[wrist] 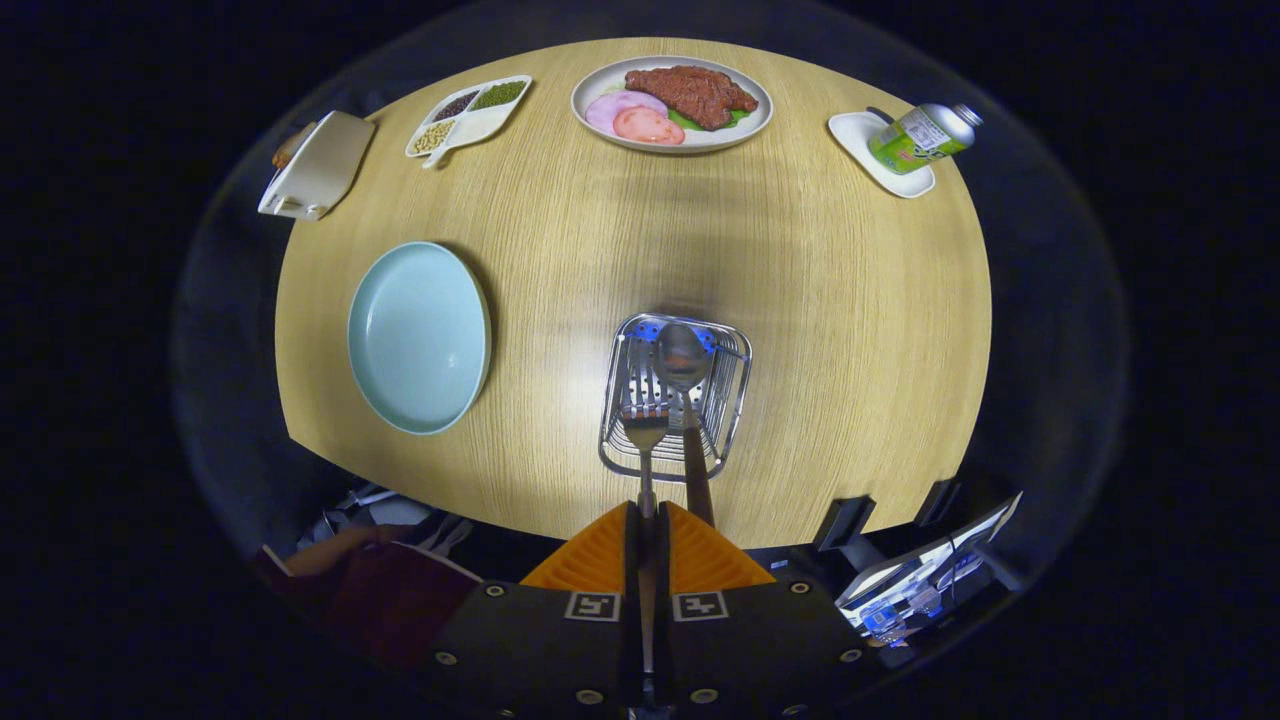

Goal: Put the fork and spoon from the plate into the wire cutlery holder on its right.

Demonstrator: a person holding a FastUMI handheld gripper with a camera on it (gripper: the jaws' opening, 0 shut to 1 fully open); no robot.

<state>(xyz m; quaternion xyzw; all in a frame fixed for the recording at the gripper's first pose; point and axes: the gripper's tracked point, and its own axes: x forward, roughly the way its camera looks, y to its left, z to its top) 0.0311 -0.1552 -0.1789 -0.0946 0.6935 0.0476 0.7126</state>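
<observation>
The jaws (648,520) are closing tight on the handle of the fork (645,432), with both sides pressing on the thin stem that is running up between them. The fork is pointing straight ahead along the jaws' own line, its prongs reaching out over the near part of the wire holder (675,400), which is standing on the bench (820,330) just ahead of the jaws. The spoon (684,365) is already sitting in the holder, its bowl lying toward the far end and its dark handle sticking back toward the jaws, just beside the fork on the right.

What matters for the coming move is that the fork's long axis is lining up with the holder's length, prongs hanging above the opening, so lowering and letting go looks like the step in hand. The spoon handle is lying very near and could get nudged.

The blue plate (420,335) is lying well to the left of the holder, with nothing on it. Beyond, a plate of food (672,102), a divided dish (468,115), and a can (922,135) on a small tray are standing at the bench's far side.
</observation>
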